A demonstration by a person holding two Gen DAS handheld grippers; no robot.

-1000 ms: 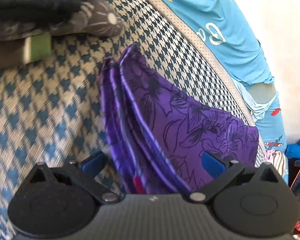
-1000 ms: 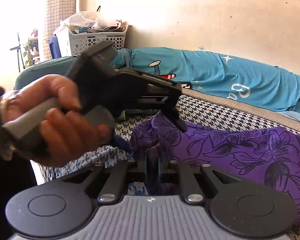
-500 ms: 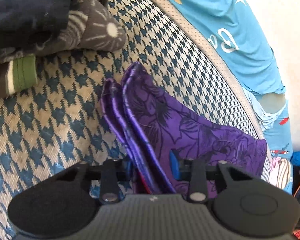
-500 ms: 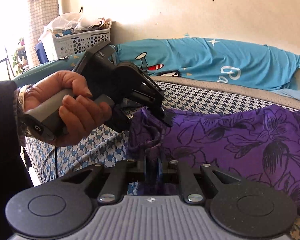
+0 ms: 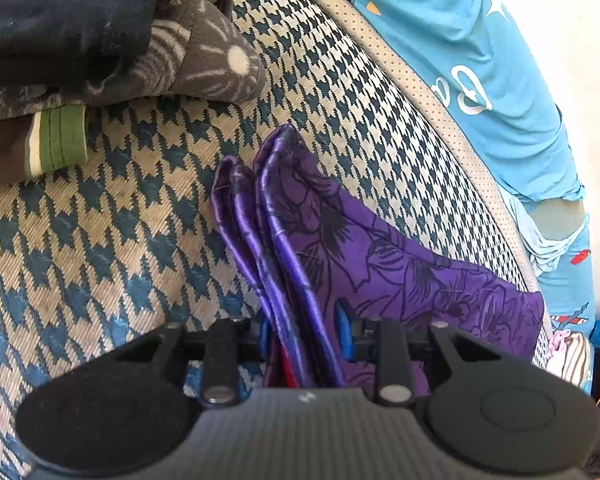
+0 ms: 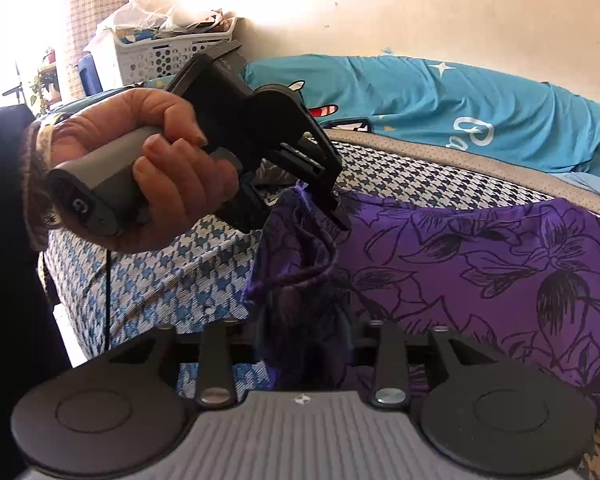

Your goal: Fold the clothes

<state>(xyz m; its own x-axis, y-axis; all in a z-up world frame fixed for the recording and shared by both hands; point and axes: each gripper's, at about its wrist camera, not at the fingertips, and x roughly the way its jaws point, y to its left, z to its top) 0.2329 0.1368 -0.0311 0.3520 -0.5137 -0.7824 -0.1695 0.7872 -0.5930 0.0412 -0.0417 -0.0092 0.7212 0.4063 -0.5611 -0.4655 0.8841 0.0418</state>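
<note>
A purple cloth with black flower outlines [image 5: 400, 276] lies folded in layers on the bed. My left gripper [image 5: 304, 336] is shut on the stacked edges near one corner, its blue pads [image 5: 342, 332] pressing the layers together. In the right wrist view a person's hand [image 6: 160, 168] holds that left gripper [image 6: 332, 208] pinching the raised corner of the cloth [image 6: 480, 264]. My right gripper [image 6: 306, 344] is opening. A loose bunch of the purple cloth still hangs between its parted fingers, which look clear of it.
The bed has a blue and cream houndstooth cover [image 5: 100, 220]. A pile of dark clothes [image 5: 80, 40] sits at the top left of the left wrist view. A turquoise sheet [image 5: 480, 60] runs along the wall. A white laundry basket [image 6: 168, 52] stands at the back left.
The left gripper went from wide open to shut on the cloth's layered edges. The right gripper's fingers, tight on the bunch before, have spread apart.
</note>
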